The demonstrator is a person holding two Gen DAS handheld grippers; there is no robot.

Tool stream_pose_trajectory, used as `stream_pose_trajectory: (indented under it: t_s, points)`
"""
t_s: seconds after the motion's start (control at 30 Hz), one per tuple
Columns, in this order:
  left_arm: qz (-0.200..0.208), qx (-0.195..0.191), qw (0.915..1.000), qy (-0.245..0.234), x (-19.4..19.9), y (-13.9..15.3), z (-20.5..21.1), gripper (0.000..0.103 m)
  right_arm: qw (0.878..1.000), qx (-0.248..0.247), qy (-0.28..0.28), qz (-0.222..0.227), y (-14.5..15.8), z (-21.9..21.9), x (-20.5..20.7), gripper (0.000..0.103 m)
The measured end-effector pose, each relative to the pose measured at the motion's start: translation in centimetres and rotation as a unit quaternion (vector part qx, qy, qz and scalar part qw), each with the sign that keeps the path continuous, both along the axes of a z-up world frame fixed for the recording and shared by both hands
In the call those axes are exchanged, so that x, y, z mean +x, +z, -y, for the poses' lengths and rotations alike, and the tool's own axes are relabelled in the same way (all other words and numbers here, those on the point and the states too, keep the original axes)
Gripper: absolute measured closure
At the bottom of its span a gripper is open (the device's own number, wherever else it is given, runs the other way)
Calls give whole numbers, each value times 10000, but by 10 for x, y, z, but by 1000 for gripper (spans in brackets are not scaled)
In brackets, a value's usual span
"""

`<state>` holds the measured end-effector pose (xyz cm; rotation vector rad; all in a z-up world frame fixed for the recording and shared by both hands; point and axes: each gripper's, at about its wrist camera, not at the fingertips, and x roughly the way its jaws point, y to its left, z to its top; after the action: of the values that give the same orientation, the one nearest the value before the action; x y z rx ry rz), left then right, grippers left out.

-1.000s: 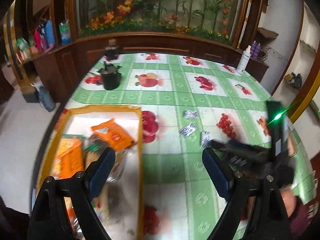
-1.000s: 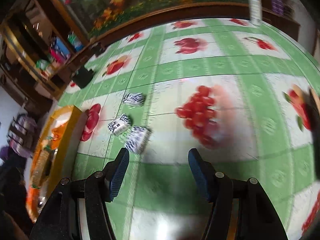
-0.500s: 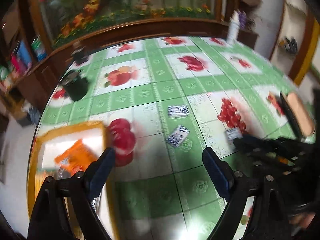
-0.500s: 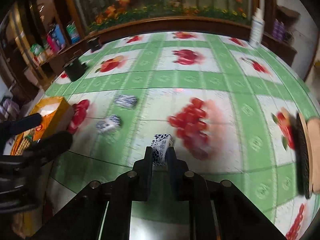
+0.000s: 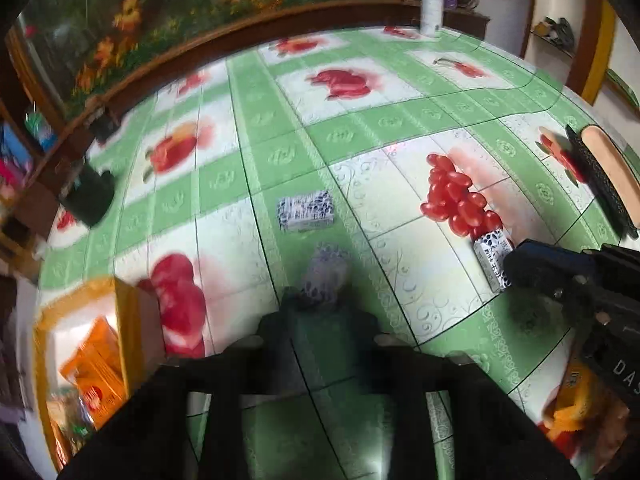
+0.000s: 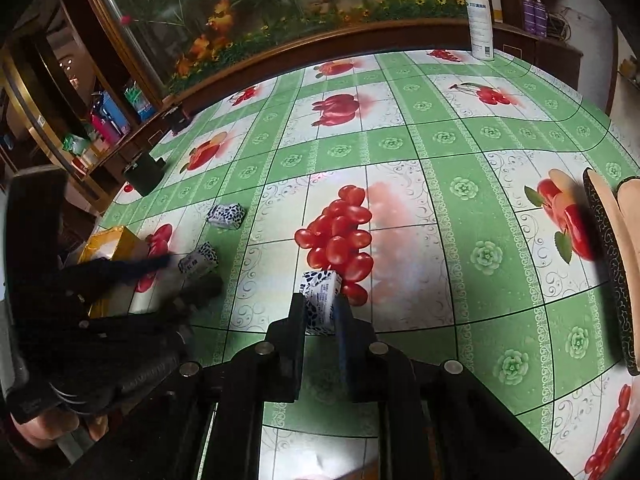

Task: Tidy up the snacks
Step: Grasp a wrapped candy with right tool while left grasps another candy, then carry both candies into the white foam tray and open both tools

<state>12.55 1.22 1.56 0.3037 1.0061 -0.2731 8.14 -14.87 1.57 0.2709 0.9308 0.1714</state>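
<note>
Right tool (image 6: 322, 310) clamped on a snack pack (image 6: 320, 300), beside the printed tomatoes mid-table (image 6: 440, 184). Left tool (image 5: 320, 304) closed on a second pack (image 5: 326, 276), blurred. Third pack (image 5: 306, 211) lies free just beyond it. Tray (image 5: 128, 308) at the table's left edge.

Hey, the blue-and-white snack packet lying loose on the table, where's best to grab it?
On the loose packet, likely pinch the two long edges at mid-length, from above: it lies flat, a small block, bare tablecloth around it.
</note>
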Motion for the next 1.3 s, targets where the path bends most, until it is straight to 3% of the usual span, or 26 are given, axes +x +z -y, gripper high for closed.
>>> stream_pose_trajectory:
  t_s: [0.17, 0.33, 0.43, 0.53, 0.67, 0.77, 0.93, 1.1, 1.13, 1.2, 1.27, 1.3]
  points:
    - [77, -78, 9998, 138, -8, 3, -6, 84, 9999, -40, -81, 146, 3, 2, -1, 96]
    - [287, -442, 9980, 353, -35, 30, -23, 84, 9994, 61, -33, 325, 10, 1, -5, 99]
    - [474, -702, 9952, 485, -60, 52, -38, 84, 9983, 332, 84, 473, 16, 2, -9, 100]
    - [622, -955, 9913, 656, -87, 70, -58, 84, 9934, 922, 117, 673, 28, 16, -14, 100]
    - [736, -1266, 9855, 863, -122, 86, -87, 84, 9853, 1506, -324, 733, 31, 49, -21, 100]
    - [841, -1309, 9830, 973, -142, 90, -99, 84, 9867, 1493, -283, 572, 24, 49, -20, 99]
    - [888, -1387, 9792, 1186, -167, 89, -116, 84, 9984, 545, -144, 68, 7, 22, 1, 98]
    - [902, -1476, 9728, 1543, -184, 85, -141, 84, 9996, 246, -21, -115, -4, 8, 11, 98]
    - [893, -1532, 9706, 1630, -187, 84, -147, 84, 9996, 240, -29, -112, -3, 7, 11, 97]
    - [872, -1598, 9676, 1751, -193, 81, -155, 84, 9995, 286, -77, -96, -1, 6, 10, 82]
    - [858, -1639, 9650, 1861, -199, 78, -164, 84, 9992, 369, -137, -34, 2, 6, 10, 40]
    - [851, -1641, 9638, 1921, -202, 76, -170, 84, 9991, 378, -199, 36, 5, 6, 9, 37]
